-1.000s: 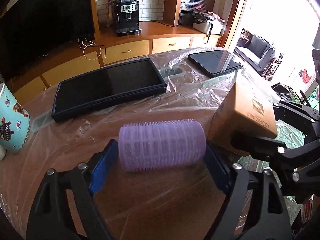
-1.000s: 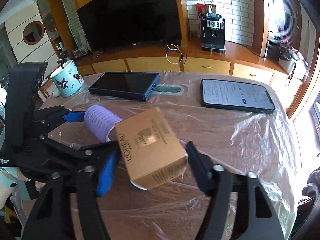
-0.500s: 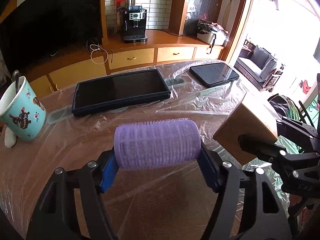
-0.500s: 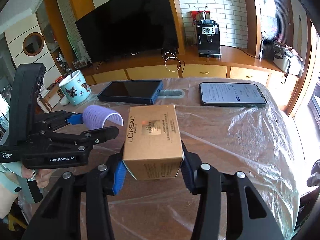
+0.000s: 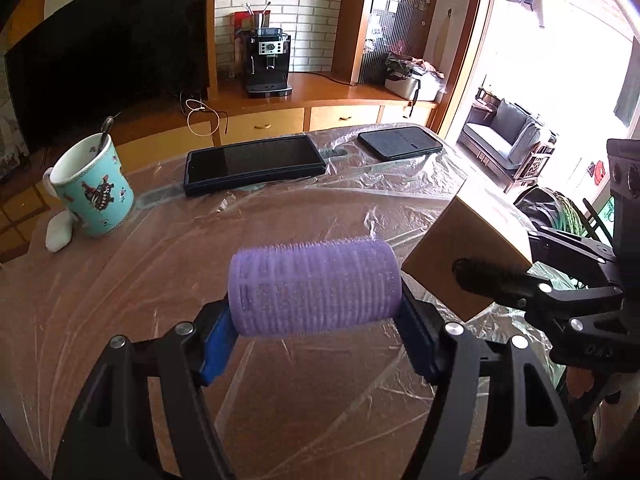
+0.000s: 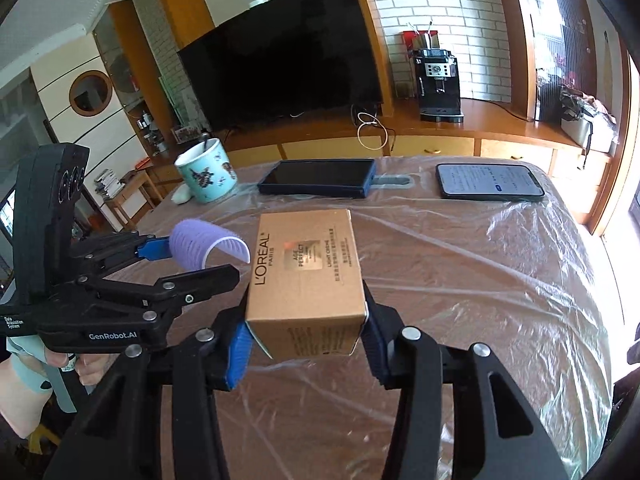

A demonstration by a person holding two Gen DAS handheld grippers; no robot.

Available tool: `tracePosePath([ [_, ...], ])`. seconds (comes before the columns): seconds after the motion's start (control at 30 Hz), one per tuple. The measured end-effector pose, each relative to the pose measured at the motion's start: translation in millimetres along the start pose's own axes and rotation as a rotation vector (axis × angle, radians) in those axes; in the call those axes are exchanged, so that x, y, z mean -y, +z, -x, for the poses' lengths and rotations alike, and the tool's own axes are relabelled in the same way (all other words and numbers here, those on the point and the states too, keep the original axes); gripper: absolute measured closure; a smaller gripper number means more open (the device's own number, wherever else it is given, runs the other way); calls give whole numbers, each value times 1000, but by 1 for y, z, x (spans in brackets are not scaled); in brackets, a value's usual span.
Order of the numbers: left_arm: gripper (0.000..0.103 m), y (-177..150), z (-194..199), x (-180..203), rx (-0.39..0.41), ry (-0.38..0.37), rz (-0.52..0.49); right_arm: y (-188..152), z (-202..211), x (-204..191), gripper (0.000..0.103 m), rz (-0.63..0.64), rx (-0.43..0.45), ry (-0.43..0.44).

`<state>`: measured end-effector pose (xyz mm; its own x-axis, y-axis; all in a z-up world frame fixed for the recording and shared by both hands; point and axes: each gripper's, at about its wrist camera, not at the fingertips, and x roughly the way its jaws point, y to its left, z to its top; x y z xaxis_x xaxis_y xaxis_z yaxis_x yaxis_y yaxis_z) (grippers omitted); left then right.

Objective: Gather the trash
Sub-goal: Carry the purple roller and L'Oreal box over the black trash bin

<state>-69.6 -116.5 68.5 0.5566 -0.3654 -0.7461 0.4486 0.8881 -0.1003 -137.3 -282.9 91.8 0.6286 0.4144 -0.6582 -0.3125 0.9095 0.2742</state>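
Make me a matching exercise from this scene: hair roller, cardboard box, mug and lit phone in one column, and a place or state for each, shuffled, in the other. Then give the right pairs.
Things:
1. hair roller
2. cardboard box
3. mug
4. lit phone

Places or states:
A. standing on the table with a spoon in it
B. clamped by its ends in the left gripper
C. lying flat at the far right of the table, screen on
D. held above the table in the right gripper

Pairs: 1-B, 2-D, 3-A, 4-C
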Motion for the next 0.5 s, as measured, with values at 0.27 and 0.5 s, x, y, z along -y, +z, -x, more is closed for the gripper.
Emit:
tracePosePath([
  [0.27, 33, -26, 38, -3, 32, 1, 2, -19, 28, -24, 57, 21, 21, 19],
  [0.5, 33, -53, 70, -2, 57, 10, 2, -39, 45, -48, 57, 62, 12, 53],
])
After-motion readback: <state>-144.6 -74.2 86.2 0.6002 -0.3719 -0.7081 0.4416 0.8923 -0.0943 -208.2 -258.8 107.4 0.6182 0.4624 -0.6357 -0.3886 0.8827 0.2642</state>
